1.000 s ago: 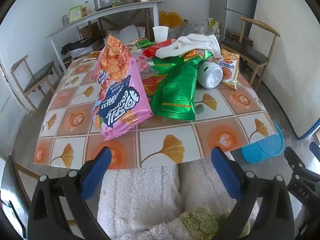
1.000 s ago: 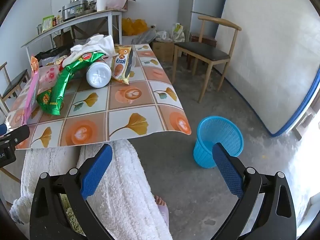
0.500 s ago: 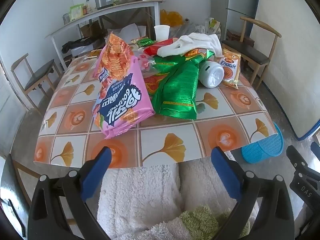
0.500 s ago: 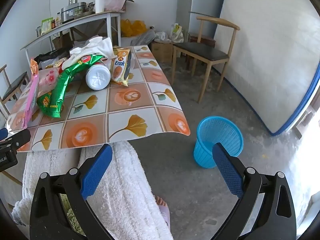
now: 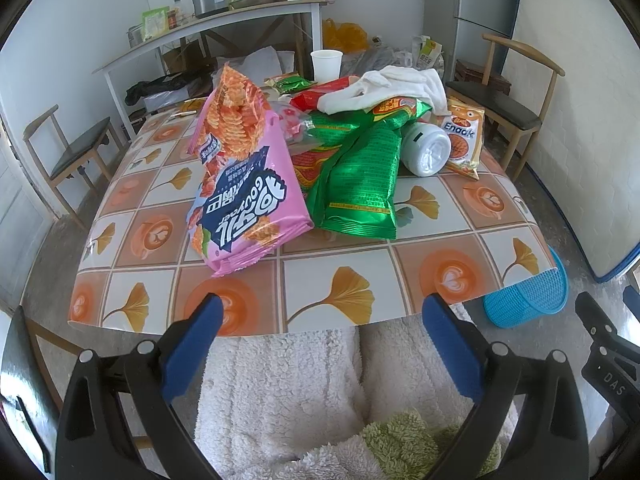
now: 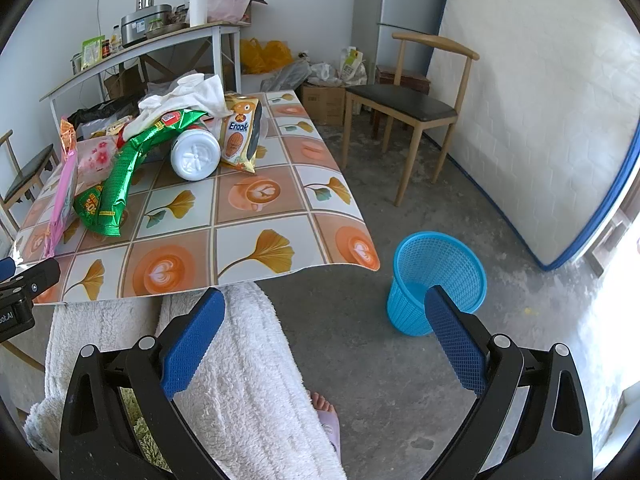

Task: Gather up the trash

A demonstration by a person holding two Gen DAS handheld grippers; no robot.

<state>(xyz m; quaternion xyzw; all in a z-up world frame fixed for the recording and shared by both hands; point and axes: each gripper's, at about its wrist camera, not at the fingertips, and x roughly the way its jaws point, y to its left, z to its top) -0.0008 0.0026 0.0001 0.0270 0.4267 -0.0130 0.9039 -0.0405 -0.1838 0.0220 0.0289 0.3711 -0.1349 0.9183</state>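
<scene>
Snack wrappers lie heaped on the patterned table (image 5: 328,300): a pink bag (image 5: 240,196), a green bag (image 5: 360,184), a white jar (image 5: 426,150) on its side, an orange Enaak packet (image 5: 462,142) and a white cloth (image 5: 384,88). My left gripper (image 5: 320,344) hangs open, nothing in it, just before the table's near edge, above the person's lap. My right gripper (image 6: 324,336) is open and empty too, held over the floor right of the table (image 6: 248,240). A blue mesh bin (image 6: 438,276) stands on the floor past its right finger. The jar (image 6: 196,154) and green bag (image 6: 120,184) show at its left.
A paper cup (image 5: 326,65) stands at the table's far side. Wooden chairs stand at the right (image 6: 404,108) and left (image 5: 68,152). A cluttered shelf table (image 5: 224,24) lines the back wall. The person's fleecy white legs (image 6: 240,380) sit below both grippers.
Both grippers drifted slightly forward and up; the table and the trash look a little nearer. Nothing was picked up or moved.
</scene>
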